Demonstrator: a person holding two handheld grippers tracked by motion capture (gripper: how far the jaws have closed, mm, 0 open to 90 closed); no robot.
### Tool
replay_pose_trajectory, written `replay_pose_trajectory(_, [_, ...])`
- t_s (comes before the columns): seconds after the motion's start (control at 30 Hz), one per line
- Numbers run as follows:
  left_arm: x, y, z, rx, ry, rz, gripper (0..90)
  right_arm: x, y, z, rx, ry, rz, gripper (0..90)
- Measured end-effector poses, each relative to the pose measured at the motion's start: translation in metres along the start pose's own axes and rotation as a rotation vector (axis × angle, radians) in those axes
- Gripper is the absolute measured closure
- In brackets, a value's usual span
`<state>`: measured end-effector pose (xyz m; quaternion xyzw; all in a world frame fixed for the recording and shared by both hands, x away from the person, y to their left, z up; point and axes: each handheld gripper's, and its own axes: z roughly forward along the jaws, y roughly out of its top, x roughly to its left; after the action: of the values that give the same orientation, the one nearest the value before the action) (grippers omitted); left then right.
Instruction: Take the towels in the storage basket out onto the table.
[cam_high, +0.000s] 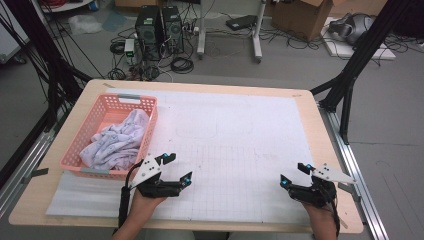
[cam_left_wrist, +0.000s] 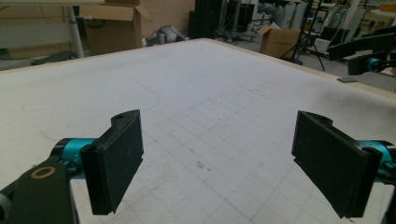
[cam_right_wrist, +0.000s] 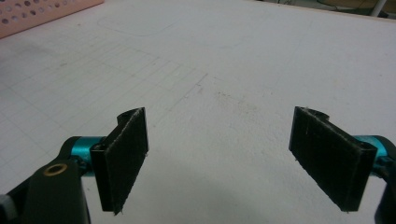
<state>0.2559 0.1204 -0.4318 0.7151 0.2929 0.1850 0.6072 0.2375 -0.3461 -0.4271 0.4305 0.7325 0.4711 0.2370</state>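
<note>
A pink plastic basket (cam_high: 95, 117) stands at the left of the table and holds a crumpled pale patterned cloth (cam_high: 117, 140). My left gripper (cam_high: 179, 167) hovers just right of the basket's near corner, jaws open and empty. In the left gripper view its own gripper (cam_left_wrist: 217, 158) frames only the white gridded sheet. My right gripper (cam_high: 295, 173) sits near the front right of the table, also open with nothing in it. The right gripper view has its gripper (cam_right_wrist: 217, 158) spread wide over bare sheet, with the basket's corner (cam_right_wrist: 42, 16) at top left.
A white gridded sheet (cam_high: 235, 135) covers most of the wooden table (cam_high: 320, 115). Beyond the far edge are computer towers (cam_high: 159, 27), cables, cardboard boxes (cam_high: 305, 17) and black frame legs (cam_high: 357, 60). The other gripper (cam_left_wrist: 369, 51) appears at the far right of the left gripper view.
</note>
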Motion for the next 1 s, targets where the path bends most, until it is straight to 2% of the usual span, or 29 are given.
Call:
replay_pose_trajectory(0.03, [0.000, 0.001, 0.000, 0.003, -0.014, -0.003, 18.6, -0.001, 0.000, 0.002, 0.007, 0.013, -0.004, 18.1])
replay_pose_trajectory(0.17, [-0.001, 0.010, -0.001, -0.009, -0.024, -0.007, 18.5, 0.001, 0.000, 0.003, 0.011, 0.018, -0.015, 17.9])
replay_pose_trajectory(0.3, [0.000, 0.023, -0.007, -0.014, -0.004, 0.003, 17.9, 0.002, 0.000, 0.003, 0.015, 0.005, -0.025, 17.4])
replay_pose_trajectory(0.4, [0.002, 0.032, -0.014, -0.039, 0.002, -0.002, 17.9, 0.002, 0.000, 0.003, 0.015, 0.005, -0.024, 17.4])
replay_pose_trajectory(0.5, [0.004, 0.040, -0.020, -0.056, 0.027, 0.004, 17.8, 0.002, 0.000, 0.004, 0.016, 0.006, -0.029, 17.4])
replay_pose_trajectory(0.73, [0.023, 0.058, -0.038, -0.065, 0.062, -0.003, 18.3, 0.003, 0.000, 0.005, 0.022, 0.011, -0.035, 17.4])
replay_pose_trajectory(0.83, [0.032, 0.064, -0.047, -0.065, 0.085, 0.001, 18.2, 0.004, 0.000, 0.005, 0.026, 0.010, -0.031, 17.4])
replay_pose_trajectory(1.0, [0.049, 0.071, -0.061, -0.059, 0.128, -0.015, 17.8, 0.005, 0.001, 0.007, 0.028, 0.010, -0.044, 17.4])
